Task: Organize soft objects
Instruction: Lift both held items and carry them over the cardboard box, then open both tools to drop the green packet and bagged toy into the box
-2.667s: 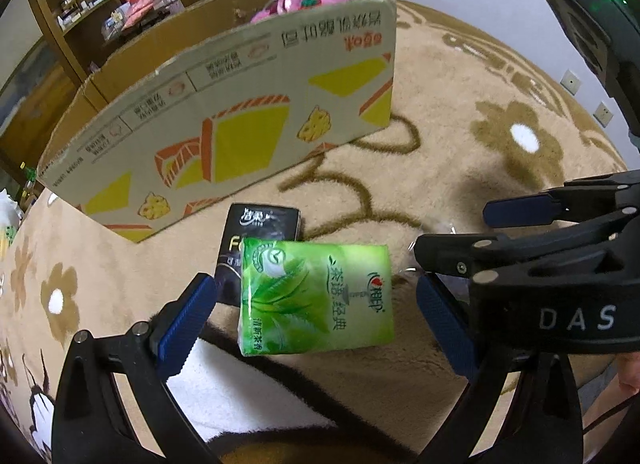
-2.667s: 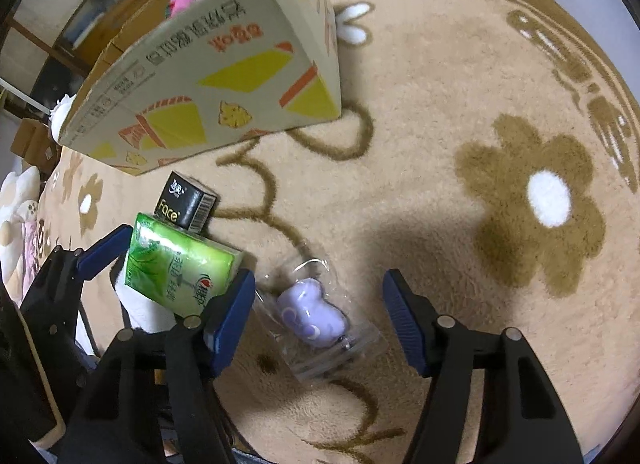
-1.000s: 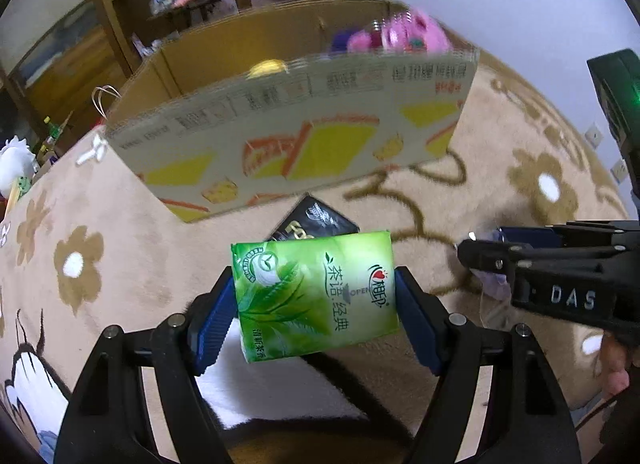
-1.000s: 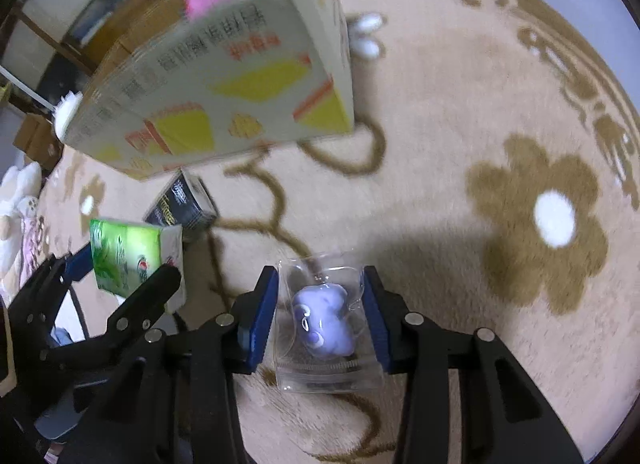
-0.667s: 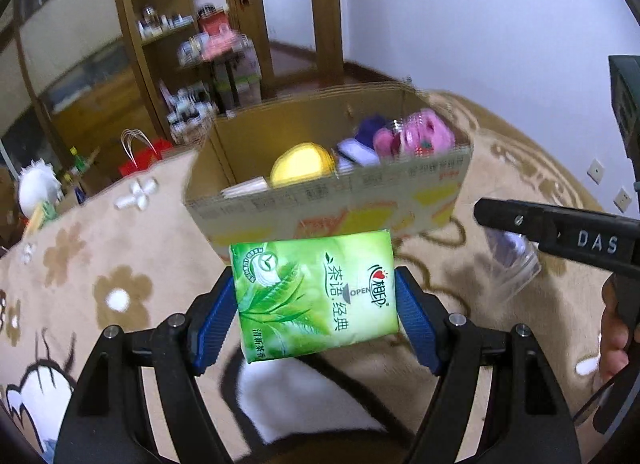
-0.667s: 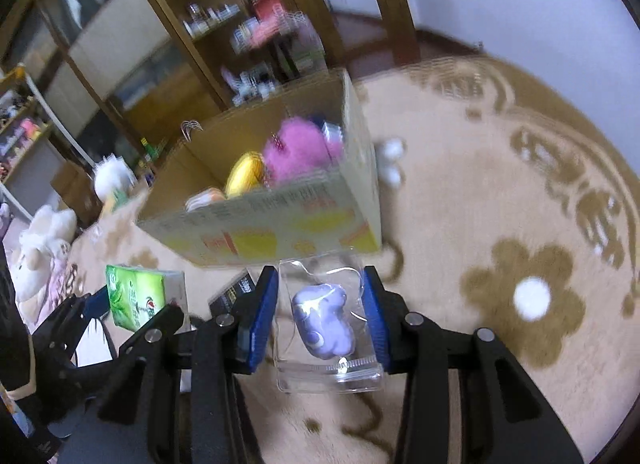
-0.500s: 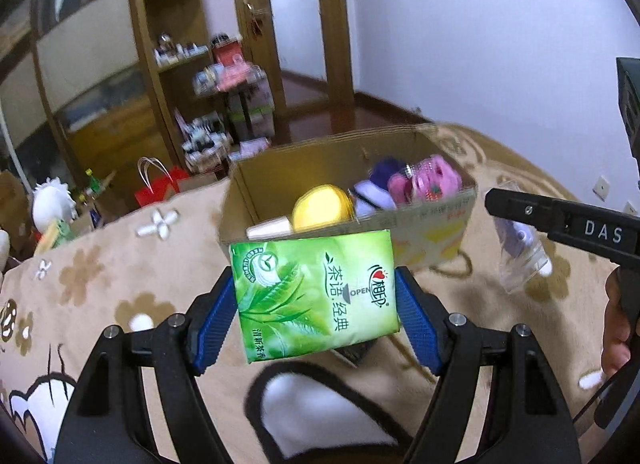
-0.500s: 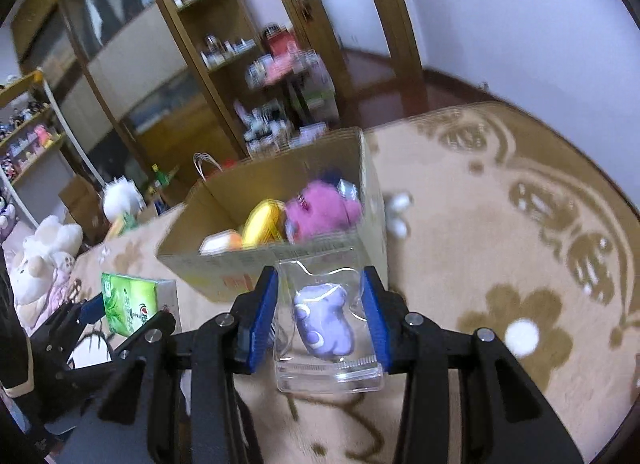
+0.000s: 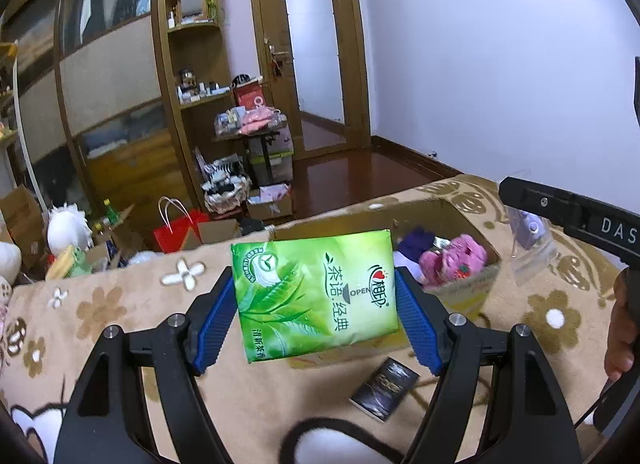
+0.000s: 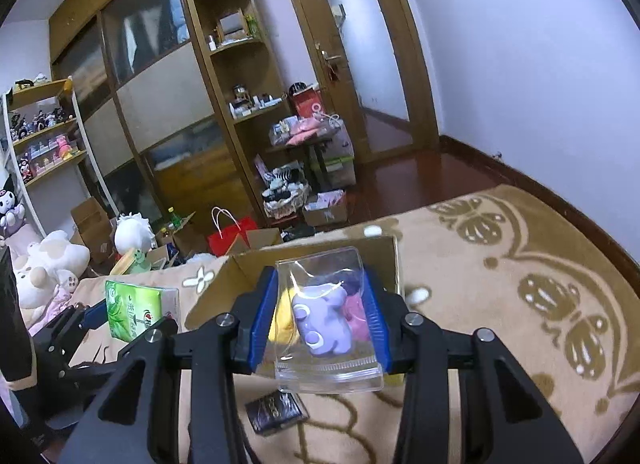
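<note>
My left gripper (image 9: 316, 304) is shut on a green tissue pack (image 9: 316, 292) and holds it in the air in front of the open cardboard box (image 9: 460, 216). My right gripper (image 10: 320, 320) is shut on a clear bag holding a purple plush toy (image 10: 324, 324), raised above the near side of the same box (image 10: 320, 252). The box holds a pink plush (image 9: 452, 260), a purple item and a yellow toy (image 10: 282, 328). The green pack also shows at the left of the right wrist view (image 10: 134, 310), and the bag at the right of the left wrist view (image 9: 528, 240).
A black tissue pack (image 9: 386, 388) lies on the beige flower-patterned carpet (image 10: 520, 296) in front of the box. Behind the carpet stand wooden shelves (image 10: 240, 104), a red bag (image 9: 176, 228), small boxes and plush toys (image 10: 52, 260). A door (image 9: 316, 64) is at the back.
Both grippers closed on their items on the carpet, then rose with them. The box now sits lower in view and its inside shows. The black pack stayed on the carpet.
</note>
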